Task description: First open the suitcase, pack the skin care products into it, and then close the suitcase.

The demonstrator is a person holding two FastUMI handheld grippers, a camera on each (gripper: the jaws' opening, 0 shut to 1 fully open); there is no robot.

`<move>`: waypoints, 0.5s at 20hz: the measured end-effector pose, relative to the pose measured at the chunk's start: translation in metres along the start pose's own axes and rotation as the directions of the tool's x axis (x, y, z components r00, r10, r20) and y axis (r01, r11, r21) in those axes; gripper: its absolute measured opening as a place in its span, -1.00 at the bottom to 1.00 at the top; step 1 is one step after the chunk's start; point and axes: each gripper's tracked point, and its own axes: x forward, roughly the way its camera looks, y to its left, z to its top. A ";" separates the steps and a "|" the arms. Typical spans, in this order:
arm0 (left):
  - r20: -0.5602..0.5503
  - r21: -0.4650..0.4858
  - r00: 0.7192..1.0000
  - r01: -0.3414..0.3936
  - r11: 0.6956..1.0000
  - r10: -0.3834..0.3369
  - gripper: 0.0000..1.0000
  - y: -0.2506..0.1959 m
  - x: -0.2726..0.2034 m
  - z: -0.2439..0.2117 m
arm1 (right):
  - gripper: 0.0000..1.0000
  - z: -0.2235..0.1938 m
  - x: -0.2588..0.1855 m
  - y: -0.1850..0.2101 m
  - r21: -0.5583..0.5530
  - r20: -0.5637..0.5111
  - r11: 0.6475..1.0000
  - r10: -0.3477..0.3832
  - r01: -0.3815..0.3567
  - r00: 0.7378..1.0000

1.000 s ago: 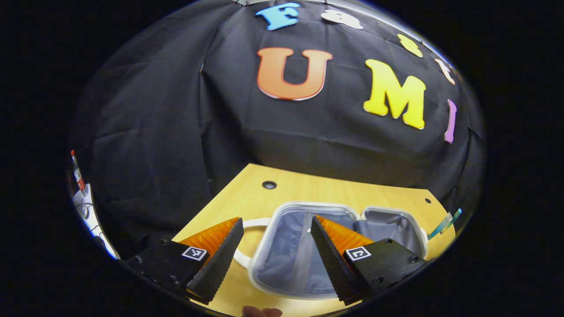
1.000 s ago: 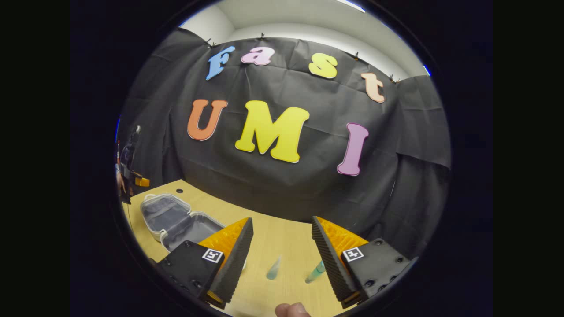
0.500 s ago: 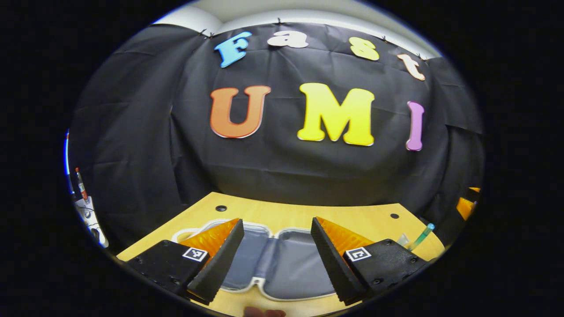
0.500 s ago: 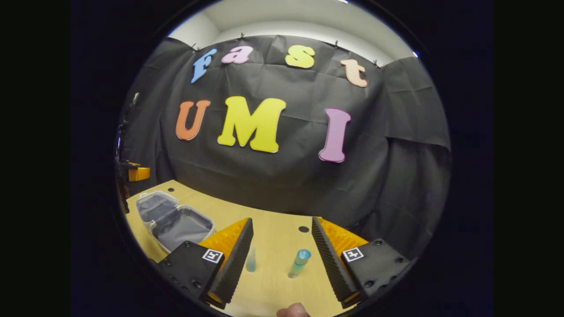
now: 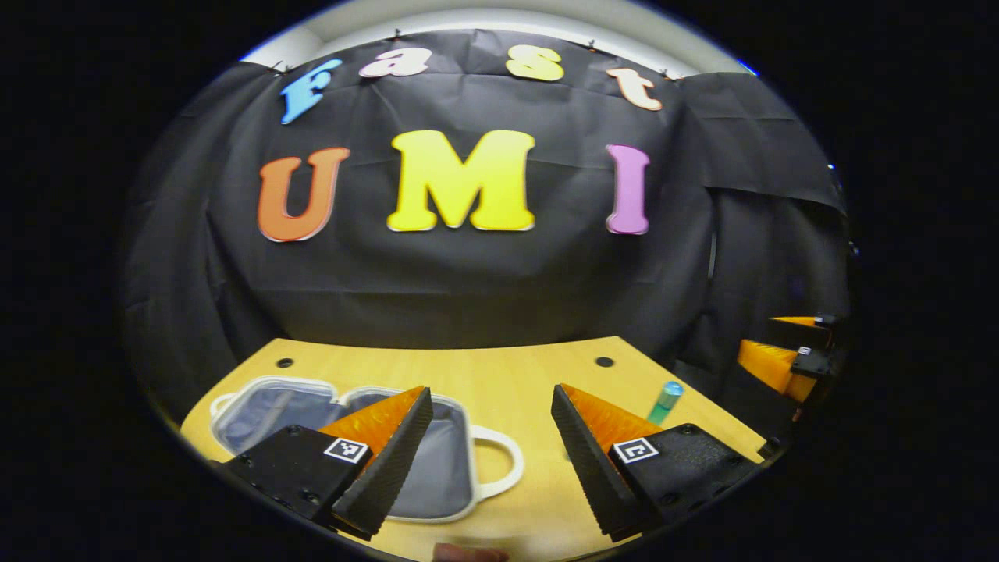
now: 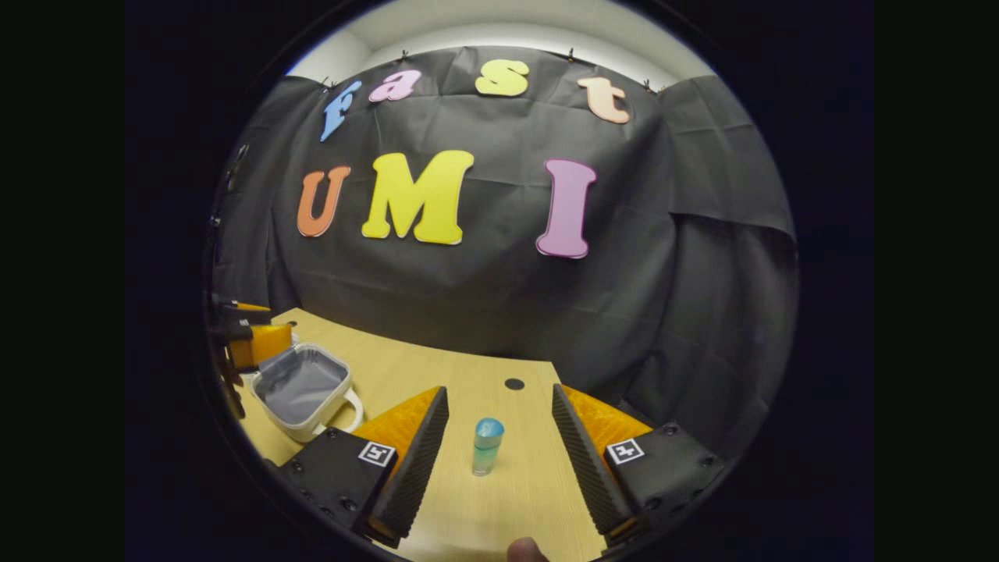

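The suitcase (image 5: 257,406) lies open on the wooden table, a white shell with grey lining and a white handle (image 5: 503,460) on its right side. My left gripper (image 5: 491,394) hangs open just above its right half, holding nothing. A small blue-green skin care bottle (image 6: 487,446) stands upright on the table, a little ahead of my open right gripper (image 6: 500,389) and centred between its fingers. The same bottle (image 5: 663,400) shows past my left gripper's right finger. In the right gripper view the suitcase (image 6: 300,386) sits at the far left, under the left gripper (image 6: 254,339).
The table (image 5: 484,375) has small round holes (image 5: 603,361) near its back edge, which meets the black cloth wall. The right gripper (image 5: 784,359) shows at the far right of the left gripper view. A fingertip (image 6: 524,550) peeks in at the bottom.
My left gripper has swung to the right, so the suitcase slid to the left under it. My right gripper has turned until the bottle stands centred between its fingers. Both stayed open.
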 end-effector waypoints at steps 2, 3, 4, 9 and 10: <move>-0.044 0.009 0.997 0.058 0.998 -0.058 0.95 -0.033 0.015 -0.023 | 0.58 -0.012 0.003 -0.012 -0.015 -0.028 1.000 -0.003 0.003 1.000; -0.067 0.010 0.995 0.080 0.997 -0.079 0.96 -0.048 0.024 -0.036 | 0.56 -0.016 0.003 -0.020 -0.018 -0.038 1.000 -0.008 0.007 0.999; -0.091 0.013 0.991 0.095 0.995 -0.094 0.96 -0.059 0.031 -0.047 | 0.59 -0.022 0.003 -0.028 -0.020 -0.049 1.000 -0.015 0.014 0.999; -0.172 0.012 0.980 0.102 0.995 -0.099 0.96 -0.085 0.075 -0.102 | 0.59 -0.057 0.006 -0.066 -0.035 -0.135 0.998 -0.064 0.059 0.989; -0.188 0.005 0.977 0.099 0.995 -0.096 0.96 -0.084 0.084 -0.112 | 0.59 -0.061 0.006 -0.072 -0.040 -0.146 0.997 -0.071 0.066 0.987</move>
